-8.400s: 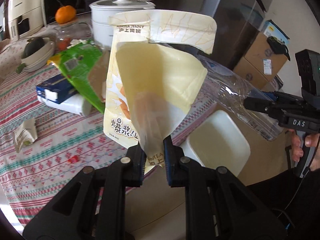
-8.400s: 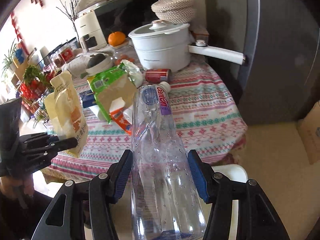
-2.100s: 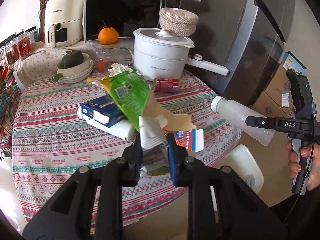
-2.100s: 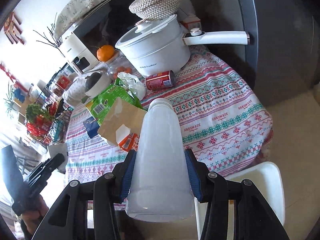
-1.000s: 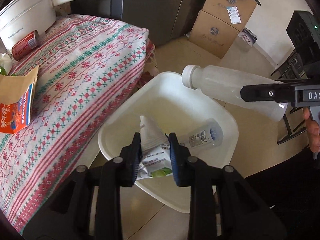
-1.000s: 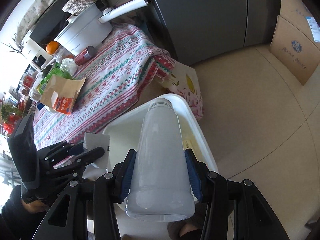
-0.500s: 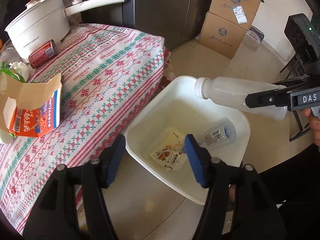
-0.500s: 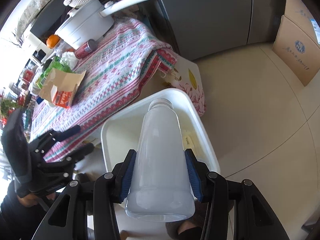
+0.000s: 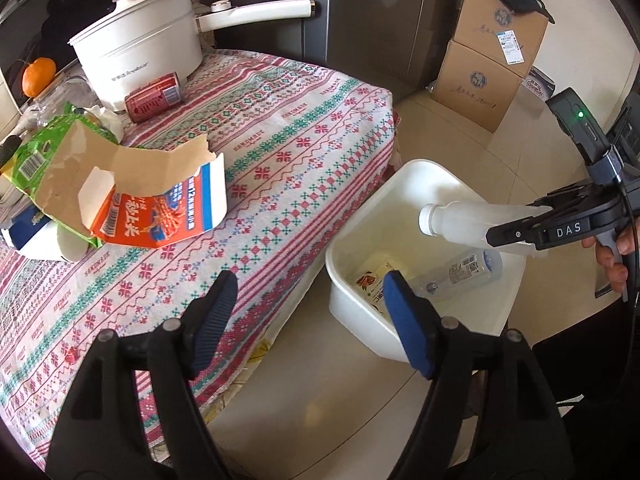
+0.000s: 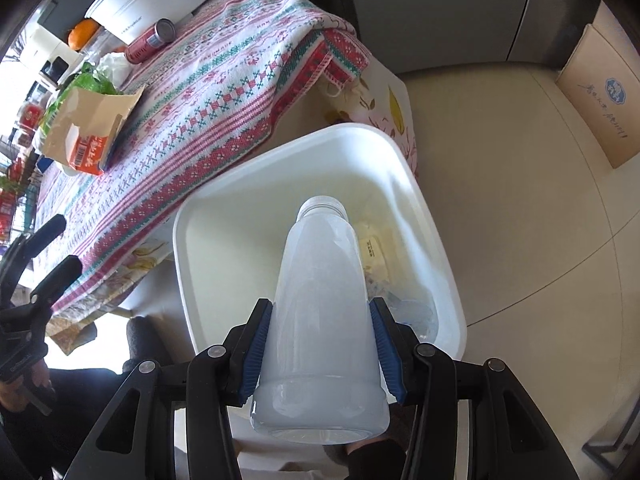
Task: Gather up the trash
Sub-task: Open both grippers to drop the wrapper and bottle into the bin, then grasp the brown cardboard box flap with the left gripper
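Partway done, by my read. Left of the left gripper, trash on the tablecloth remains uncollected: green bag, torn orange carton with Chinese print and a barcode, red can. Cloth weave reads "HANDMADE"; white pot lettering too small to read. Left gripper wide open, holding nothing.

Ahead-right of it, the white bin on the floor already holds a snack pouch and a clear labelled bottle.

Right gripper, marked "DAS", is clamped on a frosted bottle, neck forward, above the bin, not yet released. Cardboard boxes far right: script unreadable.
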Demonstrator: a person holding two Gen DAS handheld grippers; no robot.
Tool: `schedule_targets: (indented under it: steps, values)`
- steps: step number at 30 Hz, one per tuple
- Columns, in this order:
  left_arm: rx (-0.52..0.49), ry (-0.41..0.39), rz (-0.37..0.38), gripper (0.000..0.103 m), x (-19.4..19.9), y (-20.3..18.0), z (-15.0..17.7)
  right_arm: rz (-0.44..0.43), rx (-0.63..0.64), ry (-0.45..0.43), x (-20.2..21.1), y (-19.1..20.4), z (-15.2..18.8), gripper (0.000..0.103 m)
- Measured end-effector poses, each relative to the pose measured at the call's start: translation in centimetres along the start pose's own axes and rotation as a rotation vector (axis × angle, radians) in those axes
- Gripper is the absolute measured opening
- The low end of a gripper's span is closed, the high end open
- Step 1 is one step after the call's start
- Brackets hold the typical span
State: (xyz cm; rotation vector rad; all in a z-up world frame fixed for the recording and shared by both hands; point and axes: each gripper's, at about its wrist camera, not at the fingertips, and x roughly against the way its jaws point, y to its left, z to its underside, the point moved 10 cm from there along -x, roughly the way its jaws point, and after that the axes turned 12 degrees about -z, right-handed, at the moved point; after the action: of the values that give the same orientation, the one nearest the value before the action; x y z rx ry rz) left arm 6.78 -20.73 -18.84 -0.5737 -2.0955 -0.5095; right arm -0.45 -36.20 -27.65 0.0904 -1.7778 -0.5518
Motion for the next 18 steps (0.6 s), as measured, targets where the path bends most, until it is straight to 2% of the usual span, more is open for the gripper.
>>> schedule_targets:
  steps: [3,5,6,18]
  values:
    - [0.01,0.004,-0.01,0.076,0.1,0.8,0.2,-0.003,-0.008,-0.01,0.2,0.1,-0.4,0.055]
    - [0.018,0.008,-0.016,0.078,0.2,1.3,0.4,-0.017,-0.009,-0.032,0.6,0.4,-0.8,0.069]
    - [0.023,0.008,-0.019,0.08,0.3,1.6,0.4,-0.018,-0.01,-0.044,0.9,0.5,-0.9,0.07]
    - [0.086,0.009,-0.061,0.082,1.1,5.3,0.5,-0.012,0.045,-0.141,3.3,3.7,-3.7,0.073]
